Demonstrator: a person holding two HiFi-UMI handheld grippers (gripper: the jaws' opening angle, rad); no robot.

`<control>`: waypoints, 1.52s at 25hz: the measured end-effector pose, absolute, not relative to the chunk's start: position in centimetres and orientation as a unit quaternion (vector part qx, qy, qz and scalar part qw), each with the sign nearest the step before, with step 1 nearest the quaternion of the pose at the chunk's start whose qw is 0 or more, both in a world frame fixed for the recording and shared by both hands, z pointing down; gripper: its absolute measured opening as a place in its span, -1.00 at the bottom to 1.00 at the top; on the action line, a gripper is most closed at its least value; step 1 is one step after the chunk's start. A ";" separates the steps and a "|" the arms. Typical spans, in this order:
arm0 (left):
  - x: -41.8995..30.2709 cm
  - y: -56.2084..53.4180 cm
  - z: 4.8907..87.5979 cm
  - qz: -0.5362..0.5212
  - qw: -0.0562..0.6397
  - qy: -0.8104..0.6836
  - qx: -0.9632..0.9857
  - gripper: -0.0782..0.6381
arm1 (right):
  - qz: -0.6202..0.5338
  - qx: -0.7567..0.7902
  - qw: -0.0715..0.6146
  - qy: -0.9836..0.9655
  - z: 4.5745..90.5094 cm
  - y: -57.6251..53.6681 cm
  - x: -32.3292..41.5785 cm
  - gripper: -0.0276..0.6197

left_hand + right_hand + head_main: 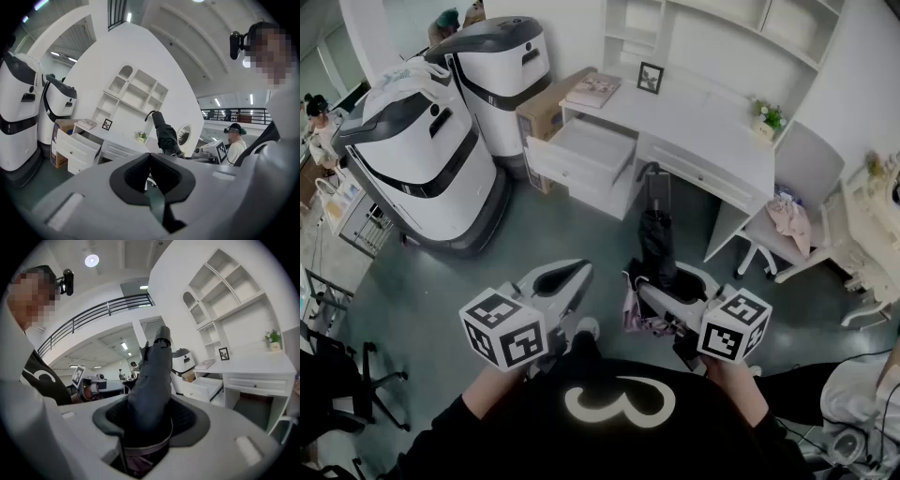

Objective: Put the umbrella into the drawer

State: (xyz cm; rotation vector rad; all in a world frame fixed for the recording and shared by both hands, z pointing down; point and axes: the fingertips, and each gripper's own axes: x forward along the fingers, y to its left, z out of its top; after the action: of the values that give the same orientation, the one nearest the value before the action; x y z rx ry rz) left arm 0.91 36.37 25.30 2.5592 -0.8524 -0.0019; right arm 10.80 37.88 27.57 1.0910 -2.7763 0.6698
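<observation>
We are clamping the right gripper point(662, 279) on the folded umbrella point(656, 234), aiming it at the far open drawer point(586, 150), while the left gripper point(559, 278) is hovering closed and empty alongside.

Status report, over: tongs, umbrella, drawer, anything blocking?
Left tongs shut, empty. Right tongs clamped on folded umbrella. Drawer open ahead, umbrella not yet in. Nothing seen blocking.
</observation>
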 end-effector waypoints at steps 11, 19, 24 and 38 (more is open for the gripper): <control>1.2 36.7 24.6 -0.007 0.211 -0.302 0.929 -0.76 | 0.204 0.355 0.039 -0.912 26.8 38.2 10.6 -0.19; 1.5 36.5 24.2 -0.005 0.205 -0.306 0.930 -0.76 | 0.199 0.354 0.043 -0.913 26.8 38.3 10.7 -0.19; 1.5 36.3 24.6 -0.007 0.207 -0.312 0.927 -0.76 | 0.202 0.351 0.053 -0.913 27.6 38.0 11.0 -0.19; 0.8 21.9 27.6 0.020 0.239 -0.299 0.924 -0.76 | 0.244 0.363 0.061 -0.897 31.6 24.5 9.8 -0.19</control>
State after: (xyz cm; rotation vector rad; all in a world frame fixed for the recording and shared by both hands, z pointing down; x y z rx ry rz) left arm 0.76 21.85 27.64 2.5299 -0.8189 0.0551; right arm 9.83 24.48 31.62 1.0965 -2.7141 0.7385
